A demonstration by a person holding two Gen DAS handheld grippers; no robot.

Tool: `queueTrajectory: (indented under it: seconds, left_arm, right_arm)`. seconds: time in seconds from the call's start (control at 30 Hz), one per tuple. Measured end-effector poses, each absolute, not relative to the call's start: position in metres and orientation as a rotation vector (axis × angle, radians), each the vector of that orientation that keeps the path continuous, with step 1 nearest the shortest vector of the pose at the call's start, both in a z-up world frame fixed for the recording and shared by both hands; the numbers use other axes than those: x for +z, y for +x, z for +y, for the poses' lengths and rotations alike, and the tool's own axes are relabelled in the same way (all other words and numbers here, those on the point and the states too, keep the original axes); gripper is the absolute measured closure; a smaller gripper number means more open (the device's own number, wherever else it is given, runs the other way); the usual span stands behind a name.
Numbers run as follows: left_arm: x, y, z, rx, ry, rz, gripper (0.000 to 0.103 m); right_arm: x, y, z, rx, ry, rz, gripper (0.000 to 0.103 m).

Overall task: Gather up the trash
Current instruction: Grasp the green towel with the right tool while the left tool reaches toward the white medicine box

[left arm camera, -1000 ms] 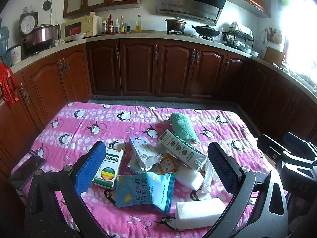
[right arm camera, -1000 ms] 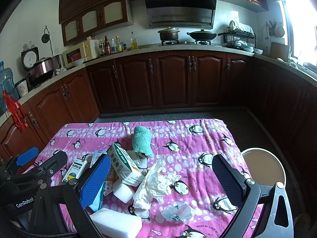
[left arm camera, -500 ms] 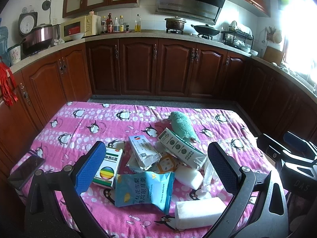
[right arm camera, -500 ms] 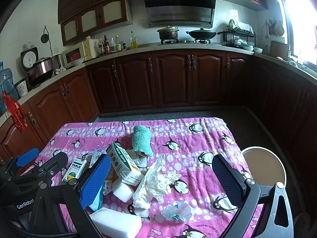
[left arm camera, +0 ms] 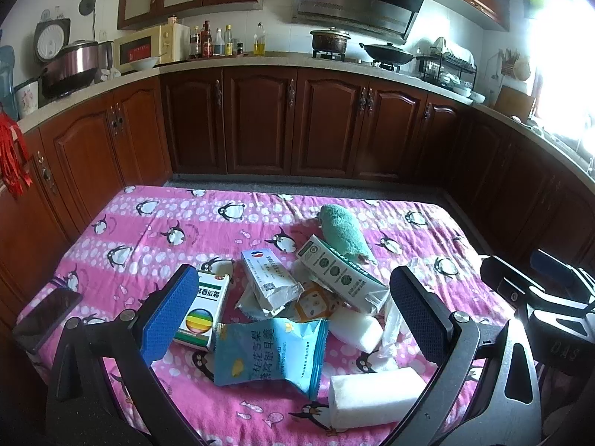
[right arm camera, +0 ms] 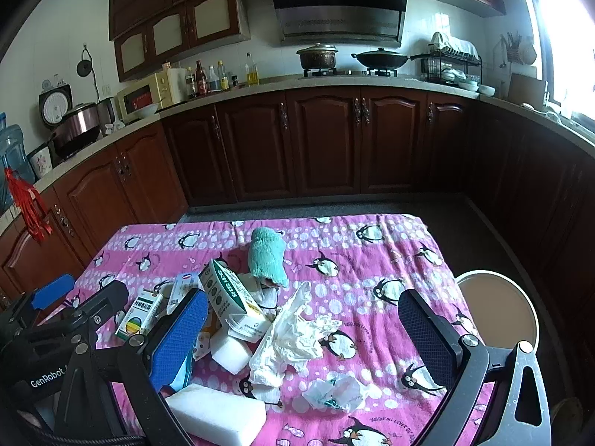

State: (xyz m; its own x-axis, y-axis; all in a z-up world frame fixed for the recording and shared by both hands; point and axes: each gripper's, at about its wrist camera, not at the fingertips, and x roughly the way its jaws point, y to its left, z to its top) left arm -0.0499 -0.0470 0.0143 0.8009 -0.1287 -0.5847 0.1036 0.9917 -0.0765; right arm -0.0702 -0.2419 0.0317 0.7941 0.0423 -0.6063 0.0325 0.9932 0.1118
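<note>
Both tongs, left tongs (left arm camera: 293, 319) and right tongs (right arm camera: 303, 334), are hovering released and empty above the bench (left arm camera: 156, 223); the trash (left arm camera: 275, 349) is lying heaped directly between and ahead of them, ready for picking.

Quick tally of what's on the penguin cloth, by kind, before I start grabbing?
Boxes: 3
White foam blocks: 2
Blue snack bag: 1
Green towel: 1
Crumpled white plastic: 2
Phone: 1
Total: 10
</note>
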Motion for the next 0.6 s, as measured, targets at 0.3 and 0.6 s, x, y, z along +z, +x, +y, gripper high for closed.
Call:
queueTrajectory:
  seconds: [0.3, 0.6]
  left_arm:
    - [0.007, -0.042, -0.038, -0.123, -0.048, 0.654, 0.001]
    - [0.0, -0.031, -0.018, -0.123, -0.051, 0.71, 0.001]
  right_arm:
    - [0.029, -0.064, -0.241, 0.018, 0.111, 0.691, 0.002]
    - [0.018, -0.058, -0.246, 0.032, 0.107, 0.742, 0.002]
